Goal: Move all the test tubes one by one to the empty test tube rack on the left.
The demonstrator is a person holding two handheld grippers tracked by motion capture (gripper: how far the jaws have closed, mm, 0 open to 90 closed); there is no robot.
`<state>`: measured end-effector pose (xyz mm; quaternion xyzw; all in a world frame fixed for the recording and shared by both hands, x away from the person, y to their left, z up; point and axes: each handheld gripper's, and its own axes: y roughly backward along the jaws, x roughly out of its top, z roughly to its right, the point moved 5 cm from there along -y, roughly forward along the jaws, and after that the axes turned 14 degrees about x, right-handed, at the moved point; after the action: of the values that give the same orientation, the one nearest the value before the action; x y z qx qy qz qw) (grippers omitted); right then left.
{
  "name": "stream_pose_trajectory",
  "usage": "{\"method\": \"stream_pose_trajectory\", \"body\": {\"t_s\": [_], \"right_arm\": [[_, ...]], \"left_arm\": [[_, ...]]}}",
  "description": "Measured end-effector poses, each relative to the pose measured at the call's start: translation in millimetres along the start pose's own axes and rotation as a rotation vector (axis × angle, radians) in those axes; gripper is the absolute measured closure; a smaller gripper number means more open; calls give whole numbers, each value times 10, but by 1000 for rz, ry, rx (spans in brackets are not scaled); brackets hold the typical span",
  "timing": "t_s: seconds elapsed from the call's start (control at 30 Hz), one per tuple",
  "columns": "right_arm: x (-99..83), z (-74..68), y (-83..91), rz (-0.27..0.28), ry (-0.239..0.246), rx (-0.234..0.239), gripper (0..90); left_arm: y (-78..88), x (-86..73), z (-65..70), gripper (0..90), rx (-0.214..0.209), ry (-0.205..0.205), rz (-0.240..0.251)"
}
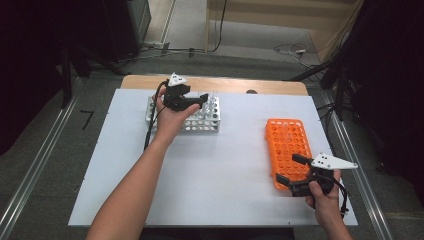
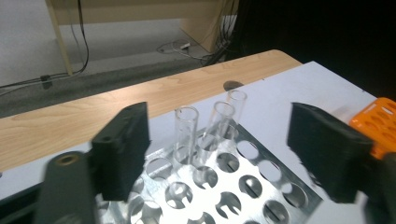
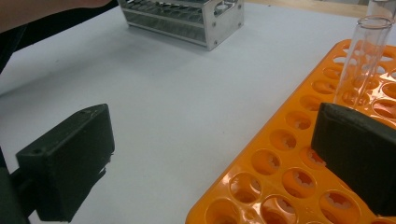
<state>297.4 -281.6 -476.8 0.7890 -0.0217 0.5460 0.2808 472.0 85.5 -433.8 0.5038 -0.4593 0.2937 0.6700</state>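
Left gripper (image 2: 219,154) spread wide above the metal rack (image 1: 212,120), pinching nothing.

Straight ahead between the jaws: three glass test tubes (image 2: 186,133), upright in the rack's holes near the white board's (image 1: 215,165) far edge. Right gripper (image 1: 296,175) also spread and empty, over the near end of the orange rack (image 1: 285,140), one glass tube (image 3: 362,60) upright just beyond. Nothing blocking either approach.

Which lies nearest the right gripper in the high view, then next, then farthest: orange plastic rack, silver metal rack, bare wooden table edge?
1. Orange plastic rack, just above the right gripper.
2. Silver metal rack, across the white sheet, far left.
3. Bare wooden table edge, at the back.
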Motion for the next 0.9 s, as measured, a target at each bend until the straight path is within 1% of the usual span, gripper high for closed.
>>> {"method": "stream_pose_trajectory", "body": {"t_s": [0.07, 0.13, 0.2, 0.27, 0.3, 0.37, 0.5, 0.57, 0.67, 0.9], "right_arm": [[0, -1, -6, -2, -1, -2, 0], [0, -2, -9, -4, -4, -1, 0], [1, 0, -11, -3, -5, -3, 0], [2, 2, -13, 0, -8, 1, 0], [3, 2, -13, 2, -11, 1, 0], [4, 5, -13, 1, -10, -1, 0], [8, 11, -12, 2, -17, -6, 0], [11, 14, -16, 2, -13, -8, 0], [15, 19, -20, 0, -12, -10, 0], [37, 40, -12, 7, -23, -20, 0]], "left_arm": [[75, -4, 7, 108, 0, 2, 5], [149, -18, 20, 65, -7, -12, 8], [223, -38, 37, 22, -27, -25, 10], [300, -51, 58, 4, -47, -17, 13], [339, -56, 71, 0, -59, -19, 18], [419, -64, 98, 0, -68, -21, 23], [555, -108, 149, 0, -74, -29, 26], [615, -146, 172, 0, -77, -42, 25], [705, -204, 194, 0, -89, -41, 29], [909, -349, 238, 0, -94, -50, 45]]}}
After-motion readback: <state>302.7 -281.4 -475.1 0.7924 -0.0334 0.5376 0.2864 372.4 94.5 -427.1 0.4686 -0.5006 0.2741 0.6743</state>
